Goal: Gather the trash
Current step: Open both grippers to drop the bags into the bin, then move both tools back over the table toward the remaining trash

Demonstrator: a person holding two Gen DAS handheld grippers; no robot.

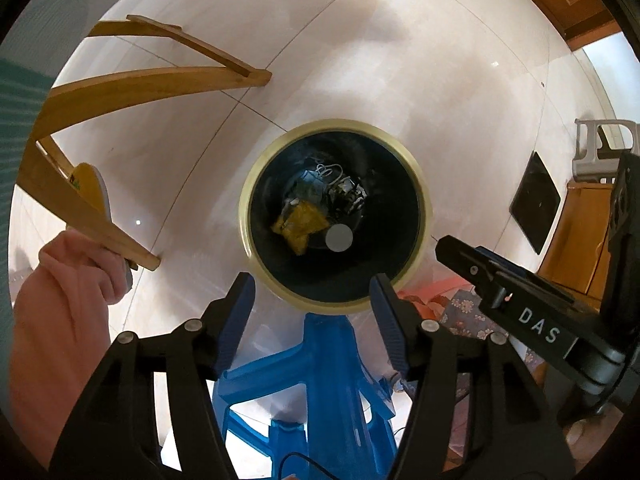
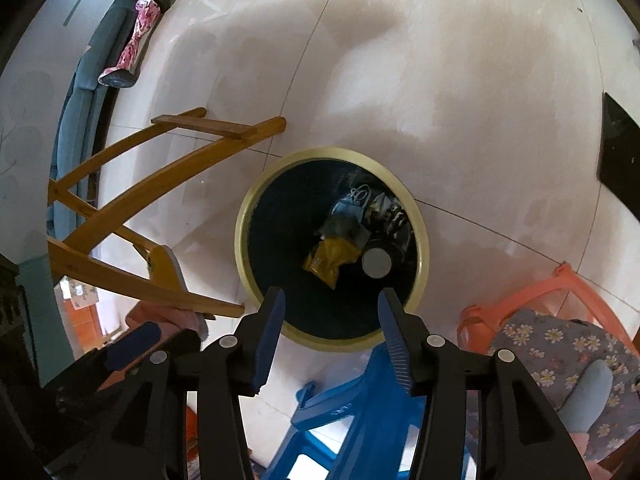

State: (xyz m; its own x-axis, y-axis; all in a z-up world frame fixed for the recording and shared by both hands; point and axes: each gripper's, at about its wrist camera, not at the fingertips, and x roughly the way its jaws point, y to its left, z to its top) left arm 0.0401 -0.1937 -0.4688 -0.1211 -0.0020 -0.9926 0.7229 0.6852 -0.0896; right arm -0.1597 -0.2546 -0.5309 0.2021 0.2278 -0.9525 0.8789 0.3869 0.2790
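A round trash bin [image 1: 420, 216] with a yellowish rim and dark inside stands on the pale tiled floor; it also shows in the right wrist view [image 2: 242, 236]. Inside lie a yellow wrapper [image 1: 300, 226] [image 2: 330, 258], a grey round lid [image 1: 339, 237] [image 2: 376, 263], a blue-grey mask and dark wrappers. My left gripper [image 1: 312, 284] is open and empty, above the bin's near rim. My right gripper [image 2: 330, 300] is open and empty, also above the near rim. The right gripper shows at the right of the left wrist view [image 1: 472, 264].
A wooden chair frame [image 1: 100, 84] [image 2: 132, 184] stands left of the bin. A blue plastic stool [image 1: 320, 380] [image 2: 360, 400] is below the grippers. An orange stool [image 2: 532, 296] with flowered cloth sits right. A black flat panel [image 1: 534, 200] lies on the floor.
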